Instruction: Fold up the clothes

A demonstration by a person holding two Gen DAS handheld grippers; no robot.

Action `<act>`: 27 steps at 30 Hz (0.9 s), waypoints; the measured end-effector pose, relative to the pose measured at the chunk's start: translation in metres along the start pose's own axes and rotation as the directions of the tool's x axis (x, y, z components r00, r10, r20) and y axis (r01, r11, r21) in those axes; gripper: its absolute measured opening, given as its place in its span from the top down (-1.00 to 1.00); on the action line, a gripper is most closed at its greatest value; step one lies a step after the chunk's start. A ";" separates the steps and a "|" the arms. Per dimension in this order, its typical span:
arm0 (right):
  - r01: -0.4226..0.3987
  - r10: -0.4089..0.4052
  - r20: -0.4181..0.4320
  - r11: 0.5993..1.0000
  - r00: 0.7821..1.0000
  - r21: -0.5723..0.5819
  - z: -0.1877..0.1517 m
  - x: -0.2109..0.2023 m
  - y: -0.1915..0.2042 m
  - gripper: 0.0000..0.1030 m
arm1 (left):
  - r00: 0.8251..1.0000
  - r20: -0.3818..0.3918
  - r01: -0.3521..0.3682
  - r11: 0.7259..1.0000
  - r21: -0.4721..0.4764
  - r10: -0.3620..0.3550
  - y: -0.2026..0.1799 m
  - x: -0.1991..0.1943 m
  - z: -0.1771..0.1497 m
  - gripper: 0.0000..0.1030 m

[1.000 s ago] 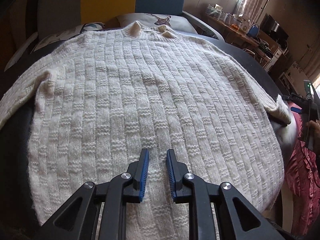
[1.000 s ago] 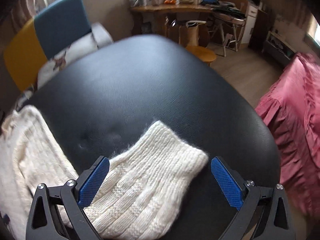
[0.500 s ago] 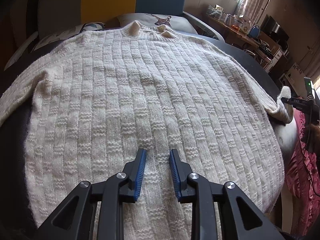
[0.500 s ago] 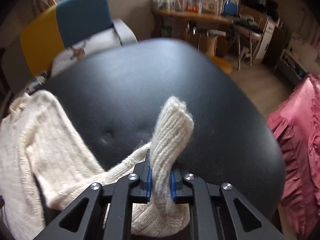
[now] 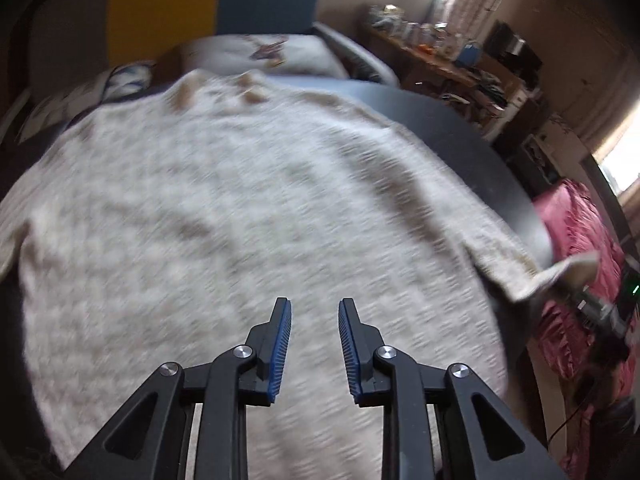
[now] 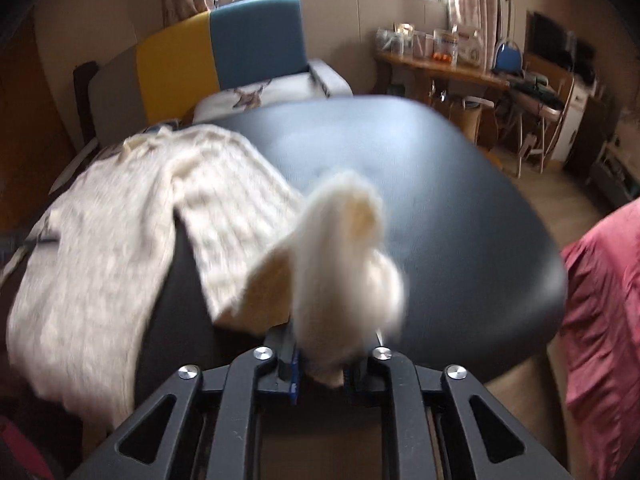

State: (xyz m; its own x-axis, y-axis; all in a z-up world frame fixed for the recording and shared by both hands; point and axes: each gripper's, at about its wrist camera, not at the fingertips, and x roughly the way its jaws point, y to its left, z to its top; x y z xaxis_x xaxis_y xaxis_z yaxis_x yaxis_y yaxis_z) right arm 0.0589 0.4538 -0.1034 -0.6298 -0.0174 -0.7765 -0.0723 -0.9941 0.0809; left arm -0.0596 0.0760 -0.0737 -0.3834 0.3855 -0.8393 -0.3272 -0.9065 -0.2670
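One white knit sweater (image 5: 224, 216) lies spread flat on the black table (image 6: 440, 216), and the right claw (image 6: 320, 364) pinches its sleeve cuff (image 6: 344, 264) up near the table's right edge, likely to fold it over, while the left claw (image 5: 314, 344) hangs parted and empty above the hem.

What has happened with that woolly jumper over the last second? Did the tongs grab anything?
The right tongs, wide open around the sleeve cuff a second ago, closed on it and have lifted it off the black table, drawing the sleeve up. The left tongs opened slightly and hold nothing, hovering over the sweater, whose body stays spread flat.
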 end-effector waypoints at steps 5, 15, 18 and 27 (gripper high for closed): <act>-0.055 0.058 -0.039 0.996 0.998 0.074 -0.029 -0.014 -0.017 -0.12 | 0.991 -0.011 0.136 0.976 0.172 -0.137 -0.090 0.020 0.046 0.54; 0.003 -0.010 0.038 0.987 0.999 0.163 -0.023 -0.055 -0.029 -0.25 | 0.954 -0.261 0.249 0.877 0.411 -0.149 -0.234 0.127 0.033 0.54; -0.067 0.060 0.045 0.983 0.997 0.173 -0.012 -0.042 -0.024 -0.22 | 0.948 -0.290 0.243 0.881 0.406 -0.128 -0.241 0.151 0.029 0.55; -0.016 0.021 -0.031 0.988 0.999 0.154 0.017 0.021 -0.036 -0.04 | 0.966 -0.175 0.232 0.931 0.283 -0.188 -0.186 0.127 0.066 0.54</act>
State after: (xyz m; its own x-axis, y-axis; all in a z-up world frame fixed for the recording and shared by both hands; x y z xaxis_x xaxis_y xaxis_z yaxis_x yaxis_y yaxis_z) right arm 0.0355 0.4908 -0.1123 -0.6072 -0.0420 -0.7934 -0.1801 -0.9653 0.1889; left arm -0.1043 0.3054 -0.0996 -0.1578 0.5130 -0.8438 -0.6381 -0.7051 -0.3093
